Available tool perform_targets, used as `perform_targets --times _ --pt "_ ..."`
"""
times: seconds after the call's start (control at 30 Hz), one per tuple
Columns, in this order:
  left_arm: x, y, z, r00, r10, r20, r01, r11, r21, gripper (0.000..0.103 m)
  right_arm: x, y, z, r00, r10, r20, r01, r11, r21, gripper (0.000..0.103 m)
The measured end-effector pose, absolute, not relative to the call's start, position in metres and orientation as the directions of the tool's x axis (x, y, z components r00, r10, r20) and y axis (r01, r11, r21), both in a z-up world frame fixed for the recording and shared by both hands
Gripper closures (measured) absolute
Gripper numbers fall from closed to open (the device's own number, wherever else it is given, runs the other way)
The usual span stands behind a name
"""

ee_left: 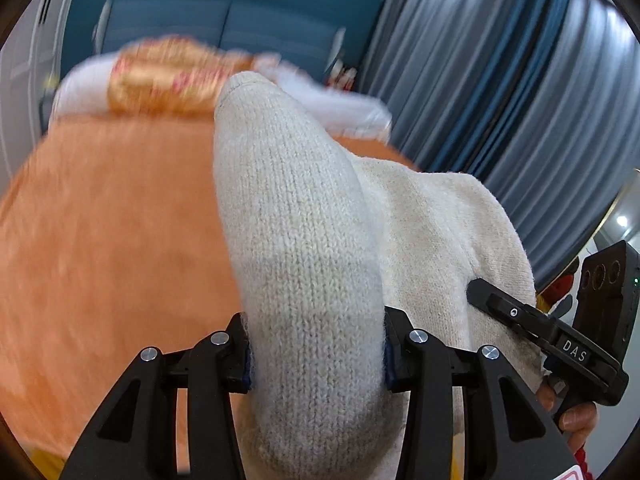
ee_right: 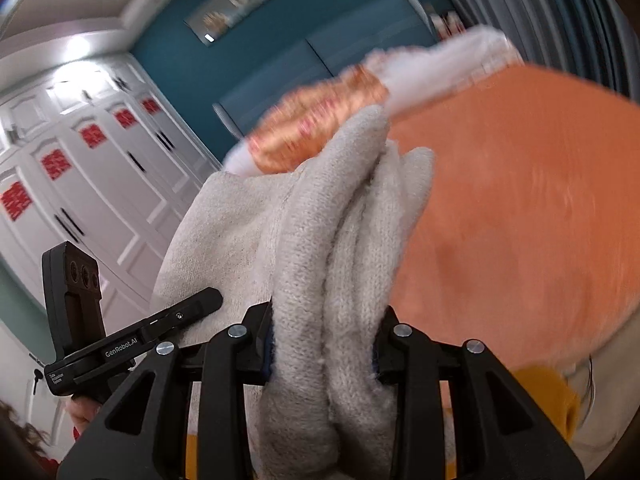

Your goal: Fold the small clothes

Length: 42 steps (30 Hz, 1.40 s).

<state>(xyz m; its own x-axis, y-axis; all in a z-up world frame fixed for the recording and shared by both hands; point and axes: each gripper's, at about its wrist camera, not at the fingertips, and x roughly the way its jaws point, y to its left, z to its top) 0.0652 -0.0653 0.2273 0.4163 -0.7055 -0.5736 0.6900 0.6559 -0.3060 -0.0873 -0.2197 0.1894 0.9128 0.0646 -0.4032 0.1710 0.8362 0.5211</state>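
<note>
A cream knitted garment [ee_left: 296, 248] is lifted above the orange bed cover [ee_left: 100, 232]. My left gripper [ee_left: 316, 352] is shut on a thick bunched fold of it, the knit bulging up between the jaws. In the left wrist view the right gripper [ee_left: 480, 292] grips the same garment at the far right edge. My right gripper [ee_right: 324, 344] is shut on a doubled roll of the cream knitted garment [ee_right: 344, 240]. The left gripper [ee_right: 208, 300] shows at the left of the right wrist view, clamped on the cloth's other edge. The garment's lower part hangs out of sight below both cameras.
An orange patterned pillow [ee_left: 168, 76] and white bedding [ee_left: 352, 108] lie at the bed's head against a teal wall. Grey-blue curtains [ee_left: 500, 80] hang to the right. White wardrobe doors [ee_right: 80, 184] with red decorations stand to the left. A yellow cloth [ee_right: 548, 396] lies near the bed edge.
</note>
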Motion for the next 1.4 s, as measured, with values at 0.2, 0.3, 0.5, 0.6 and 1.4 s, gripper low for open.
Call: perform_targets --times 0.2,0.3,0.5,0.6,1.4 --pt "0.066 -0.026 0.318 0.537 -0.766 -0.353 0.745 0.627 -0.229 0.062 -0.077 -0.192 0.273 0.983 0.086 -0.160 -0.010 0.904 0.428 0.071" --pt "0.068 -0.004 0.356 0.591 -0.767 -0.249 0.752 0.636 -0.174 0.062 -0.060 -0.181 0.307 0.989 0.140 -0.054 -0.106 0.907 0.407 0.071" --pt "0.084 0.047 0.406 0.657 -0.748 -0.095 0.740 0.664 -0.107 0.062 -0.026 -0.153 0.355 0.969 0.235 0.077 -0.247 0.907 0.342 0.071" --pt "0.097 0.068 0.415 0.679 -0.731 -0.058 0.726 0.682 -0.095 0.062 -0.006 -0.135 0.367 0.960 0.261 0.105 -0.281 0.907 0.313 0.071" --pt "0.336 0.063 0.004 0.429 -0.473 -0.769 0.322 0.876 -0.359 0.061 0.226 -0.132 -0.029 0.612 0.220 -0.760 0.271 0.844 0.462 0.069"
